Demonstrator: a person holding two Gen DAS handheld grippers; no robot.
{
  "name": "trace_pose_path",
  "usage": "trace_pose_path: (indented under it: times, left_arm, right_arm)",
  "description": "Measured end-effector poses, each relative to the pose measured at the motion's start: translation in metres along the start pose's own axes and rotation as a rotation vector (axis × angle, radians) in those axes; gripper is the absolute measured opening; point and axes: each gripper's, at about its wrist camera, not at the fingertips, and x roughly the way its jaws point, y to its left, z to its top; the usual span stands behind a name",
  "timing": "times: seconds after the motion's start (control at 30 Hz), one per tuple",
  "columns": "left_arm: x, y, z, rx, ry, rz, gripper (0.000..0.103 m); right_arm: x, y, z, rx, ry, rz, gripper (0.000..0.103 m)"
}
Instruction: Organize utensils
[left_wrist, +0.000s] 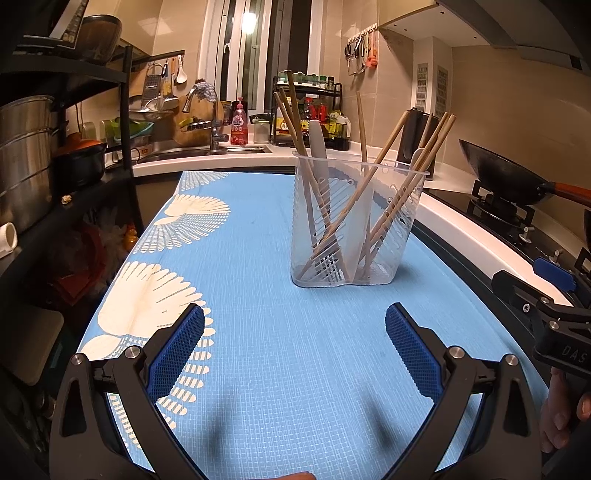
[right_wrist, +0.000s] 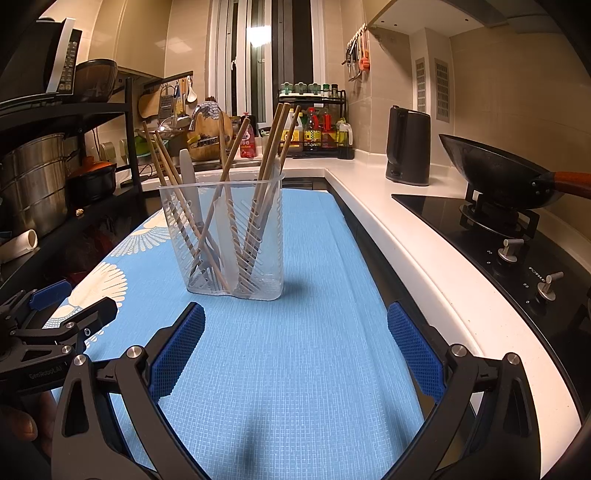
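The clear slotted plastic utensil holder (left_wrist: 356, 221) stands upright on the bench, on a blue woven mat with white fan motifs (left_wrist: 258, 332), ahead of both tools. It contains several wooden chopsticks (left_wrist: 406, 173) leaning in crossed directions across its compartments, plus a white flat-handled utensil (left_wrist: 317, 147) on its left side. No utensil lies loose on the mat.

The left hand-held gripper (left_wrist: 295, 323) hovers over the mat with jaws spread wide and nothing between them. The right hand-held gripper (right_wrist: 295, 321) is likewise released and empty, near the holder but not touching it.

Hazards, as judged from this layout:
- The holder is light and top-heavy with long sticks. A sideways push on any chopstick could tip it.
- The chopsticks cross one another. Pulling one may drag or flick out its neighbours.
- A thin round stick may roll or pivot between the ribbed pads (right_wrist: 177, 350) if gripped off-centre.
- The two tools sit close together; converging on the holder risks a collision.
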Motion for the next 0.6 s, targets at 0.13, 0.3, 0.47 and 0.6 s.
trace_pose_path:
  times: [0.13, 0.3, 0.47, 0.6]
  left_arm:
    - [-0.0002, -0.0006, -0.0001, 0.002, -0.002, -0.002, 0.095]
    - [-0.0006, -0.0037, -0.0016, 0.014, -0.005, -0.015, 0.095]
    - [0.0008, -0.0025, -0.0010, 0.005, 0.005, -0.001, 0.095]
    - [0.0010, -0.0016, -0.0016, 0.005, 0.009, 0.000, 0.095]
  right_arm:
    - [0.0000, -0.0001, 0.0001, -0.001, -0.001, 0.000, 0.097]
    - [0.0000, 0.0000, 0.0000, 0.000, -0.001, 0.000, 0.097]
    - [-0.0001, 0.0003, -0.0002, -0.001, -0.001, 0.000, 0.097]
    - [-0.0002, 0.0003, -0.0002, 0.000, 0.000, 0.000, 0.097]
